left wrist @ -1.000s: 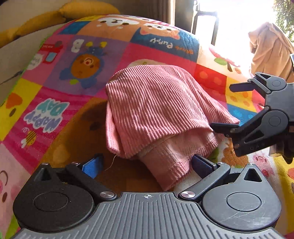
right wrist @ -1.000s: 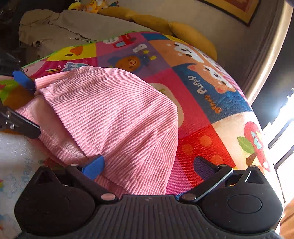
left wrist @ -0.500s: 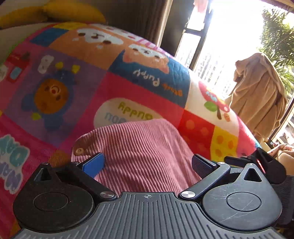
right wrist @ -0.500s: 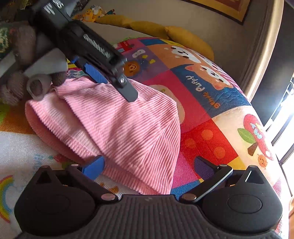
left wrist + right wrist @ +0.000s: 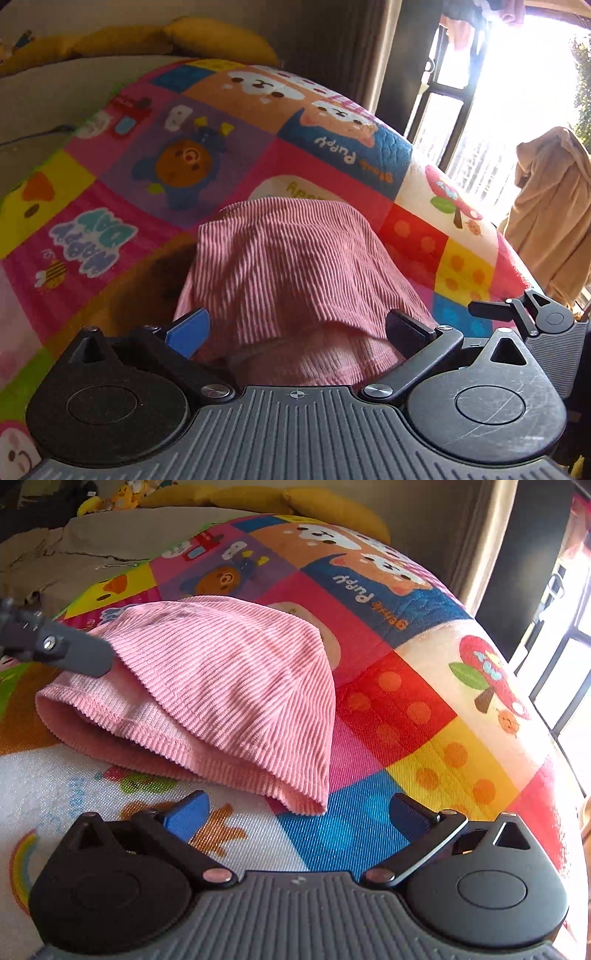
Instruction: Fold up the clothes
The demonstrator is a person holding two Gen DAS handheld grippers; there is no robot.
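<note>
A pink ribbed garment lies folded over on the colourful cartoon play mat; its near hem shows between my fingers. My left gripper is open, its jaws wide apart over the garment's near edge, gripping nothing. In the right wrist view the same garment lies ahead and to the left. My right gripper is open and empty over the mat, just short of the garment's near corner. The left gripper's finger rests at the garment's left edge.
Yellow cushions and a beige blanket lie at the back. A tan cloth hangs by the bright window on the right. The right gripper's body shows at the mat's right edge.
My left gripper drew back from over the garment, so more of it shows now. My right gripper pulled back off the garment onto the bare mat.
</note>
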